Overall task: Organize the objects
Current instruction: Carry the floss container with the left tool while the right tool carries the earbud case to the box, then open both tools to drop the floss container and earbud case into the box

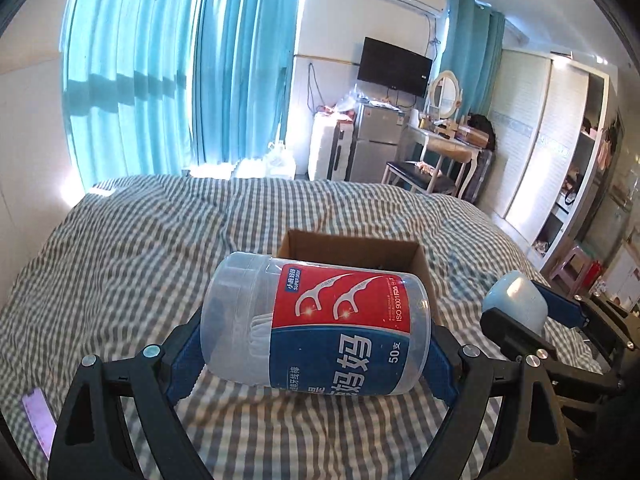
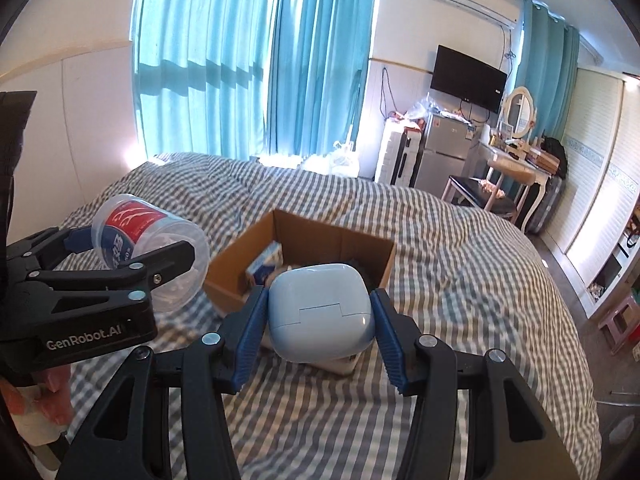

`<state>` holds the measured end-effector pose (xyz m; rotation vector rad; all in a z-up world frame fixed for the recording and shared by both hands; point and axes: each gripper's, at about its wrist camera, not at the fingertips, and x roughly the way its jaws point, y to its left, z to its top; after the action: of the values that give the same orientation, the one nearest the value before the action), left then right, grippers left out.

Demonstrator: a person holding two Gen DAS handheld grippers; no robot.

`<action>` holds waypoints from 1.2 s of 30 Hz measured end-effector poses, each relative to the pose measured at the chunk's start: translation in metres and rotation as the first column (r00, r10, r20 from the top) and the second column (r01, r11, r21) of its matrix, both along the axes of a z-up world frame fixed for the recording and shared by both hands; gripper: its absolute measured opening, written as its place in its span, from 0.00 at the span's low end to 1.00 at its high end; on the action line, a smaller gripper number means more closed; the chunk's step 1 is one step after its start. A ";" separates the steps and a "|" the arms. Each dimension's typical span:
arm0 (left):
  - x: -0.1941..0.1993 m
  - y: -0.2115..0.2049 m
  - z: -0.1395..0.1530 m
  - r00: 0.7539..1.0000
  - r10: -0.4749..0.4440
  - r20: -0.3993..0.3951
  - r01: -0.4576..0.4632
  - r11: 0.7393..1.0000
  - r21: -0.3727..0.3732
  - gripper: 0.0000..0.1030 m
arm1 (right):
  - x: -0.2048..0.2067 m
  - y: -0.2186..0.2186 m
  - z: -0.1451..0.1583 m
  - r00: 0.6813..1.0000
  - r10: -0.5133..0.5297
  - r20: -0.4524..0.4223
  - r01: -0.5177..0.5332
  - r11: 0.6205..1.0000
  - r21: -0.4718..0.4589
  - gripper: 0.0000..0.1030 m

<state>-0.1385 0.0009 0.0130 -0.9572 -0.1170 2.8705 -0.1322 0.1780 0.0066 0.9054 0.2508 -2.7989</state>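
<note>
My left gripper [image 1: 316, 336] is shut on a clear plastic jar of dental floss picks [image 1: 320, 320] with a red and blue label, held on its side above the bed, just in front of an open cardboard box [image 1: 352, 246]. The jar also shows in the right wrist view [image 2: 148, 248] left of the box [image 2: 340, 240]. My right gripper [image 2: 320, 316] is shut on a pale blue case [image 2: 320, 312], held above the bed in front of the box. The same case shows in the left wrist view [image 1: 516, 300]. The box holds a small blue and white carton [image 2: 266, 266].
A grey and white checked bedspread [image 2: 460, 280] covers the bed. A small white object [image 2: 340, 364] lies under the blue case. A pink phone [image 1: 38, 420] lies at the bed's left. Beyond the bed stand a fridge [image 2: 444, 152], dressing table [image 2: 516, 172] and wardrobe [image 1: 532, 148].
</note>
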 end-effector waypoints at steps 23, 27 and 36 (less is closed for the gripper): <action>-0.184 0.028 -0.062 0.996 -0.075 0.054 0.080 0.992 -0.094 0.88 | -0.210 0.004 -0.027 0.996 -0.052 0.072 0.056 0.998 -0.041 0.50; -0.192 0.034 -0.076 0.994 -0.085 0.072 0.092 0.990 -0.105 0.88 | -0.227 0.010 -0.041 0.994 -0.061 0.090 0.065 0.997 -0.043 0.50; -0.189 0.051 -0.110 0.979 -0.128 0.160 0.146 0.983 -0.107 0.88 | -0.237 0.011 -0.085 0.981 -0.049 0.189 0.057 0.998 -0.035 0.50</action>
<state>-0.3277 0.0517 -0.0972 -1.1583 0.1042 2.7021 -0.3687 0.1895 -0.0782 1.1742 0.1431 -2.7304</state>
